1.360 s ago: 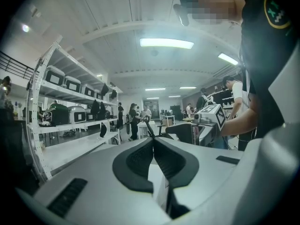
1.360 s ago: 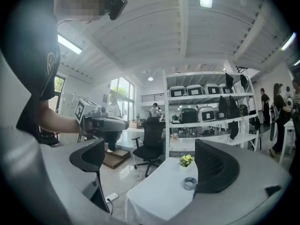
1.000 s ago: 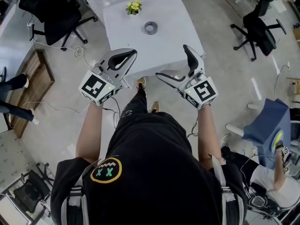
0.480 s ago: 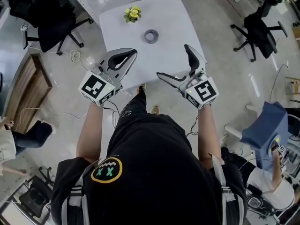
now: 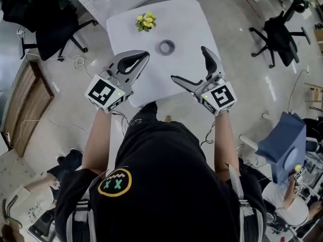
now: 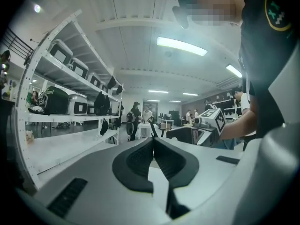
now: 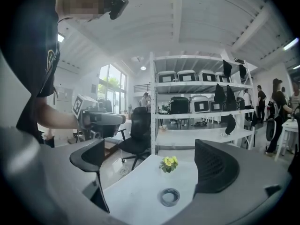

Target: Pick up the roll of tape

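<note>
Closer now than a second ago, the white table (image 5: 199,29) has slid down the head view until its near edge lies under both grippers — the person has stepped up to it. The roll of tape (image 5: 167,47) lies flat near the table's middle, untouched, with a small yellow flower plant (image 5: 145,21) just beyond it toward the far left corner.

The right gripper (image 5: 189,63) hangs above the near edge with its jaws wide apart and nothing between them; in its own view the tape sits ahead and below. The left gripper (image 5: 145,55) has its jaws pressed together, empty, and points away across the room.

The roll is low and flat — jaws coming in too high would likely skate over it, or one jaw could nudge it along the smooth top. Overshooting could knock the flowers.
</note>
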